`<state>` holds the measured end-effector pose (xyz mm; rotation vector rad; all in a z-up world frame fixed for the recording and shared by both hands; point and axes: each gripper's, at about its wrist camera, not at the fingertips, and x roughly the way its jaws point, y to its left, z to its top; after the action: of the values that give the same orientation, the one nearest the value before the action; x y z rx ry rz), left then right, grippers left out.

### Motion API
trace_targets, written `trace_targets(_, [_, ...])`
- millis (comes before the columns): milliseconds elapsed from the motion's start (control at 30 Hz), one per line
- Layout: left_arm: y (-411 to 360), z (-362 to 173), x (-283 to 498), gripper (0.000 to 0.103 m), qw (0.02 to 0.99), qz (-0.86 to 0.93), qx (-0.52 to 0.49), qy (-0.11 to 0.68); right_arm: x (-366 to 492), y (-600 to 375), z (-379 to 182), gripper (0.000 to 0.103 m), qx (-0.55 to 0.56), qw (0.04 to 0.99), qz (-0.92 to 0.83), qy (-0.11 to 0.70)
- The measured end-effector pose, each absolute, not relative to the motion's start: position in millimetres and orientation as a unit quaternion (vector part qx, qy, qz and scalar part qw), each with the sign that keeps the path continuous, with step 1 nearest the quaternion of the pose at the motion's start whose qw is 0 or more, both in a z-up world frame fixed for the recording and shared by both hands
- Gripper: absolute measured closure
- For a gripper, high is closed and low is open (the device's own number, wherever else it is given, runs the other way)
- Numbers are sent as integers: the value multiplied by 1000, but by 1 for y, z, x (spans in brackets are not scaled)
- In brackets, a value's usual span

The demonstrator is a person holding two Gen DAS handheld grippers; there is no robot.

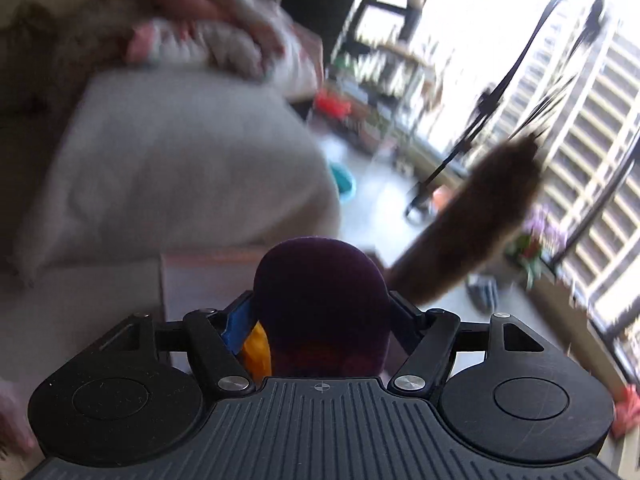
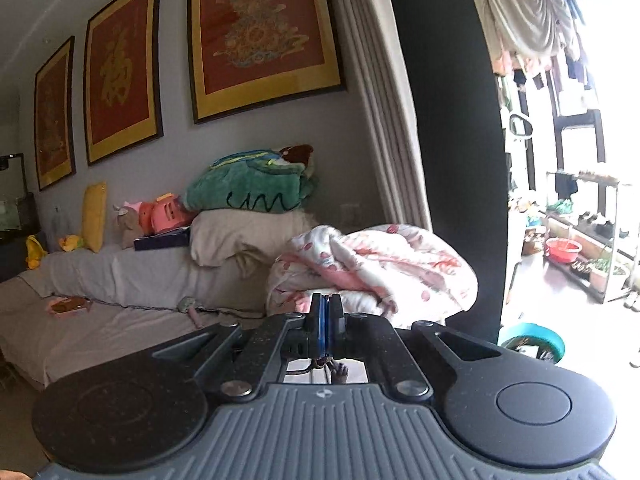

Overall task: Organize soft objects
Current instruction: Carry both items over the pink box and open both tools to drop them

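Observation:
My left gripper [image 1: 320, 312] is shut on a plush toy [image 1: 322, 300] with a dark purple rounded part, an orange patch and a long brown furry limb [image 1: 476, 220] that swings out to the right. The left view is motion-blurred; a pale grey cushion [image 1: 180, 168] lies ahead on the sofa. My right gripper [image 2: 325, 312] is shut with its blue pads together and nothing large between them. Ahead of it lies a crumpled pink-and-white quilt [image 2: 380, 268] on the sofa [image 2: 100, 332].
A green blanket [image 2: 252, 188] sits on a cream folded blanket [image 2: 240, 236]. A yellow cushion [image 2: 94, 216], pink toys [image 2: 164, 212] and small yellow plush toys [image 2: 36, 252] line the sofa back. A teal basin [image 2: 534, 340] stands on the floor by the balcony.

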<state>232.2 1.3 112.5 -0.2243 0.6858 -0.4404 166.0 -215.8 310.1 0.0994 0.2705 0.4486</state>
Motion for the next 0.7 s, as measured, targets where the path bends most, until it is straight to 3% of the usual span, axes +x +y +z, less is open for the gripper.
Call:
trace_targets(100, [26,128,217,29,925,-200,-122,298,173,-208,295,101,54,960,229,149])
trace_targets(233, [23,119,210,29,884,-265,-140,359,189,-191,270,101,48,954,232,182])
trace_targets(467, [56,121,167,29,896,-253,-193,311,198,-180,220,101,57,932,259,249])
trace_targets(700, [103,126,95,29,936,-177,-154,262,211,-165,129,101,47,886,265,378])
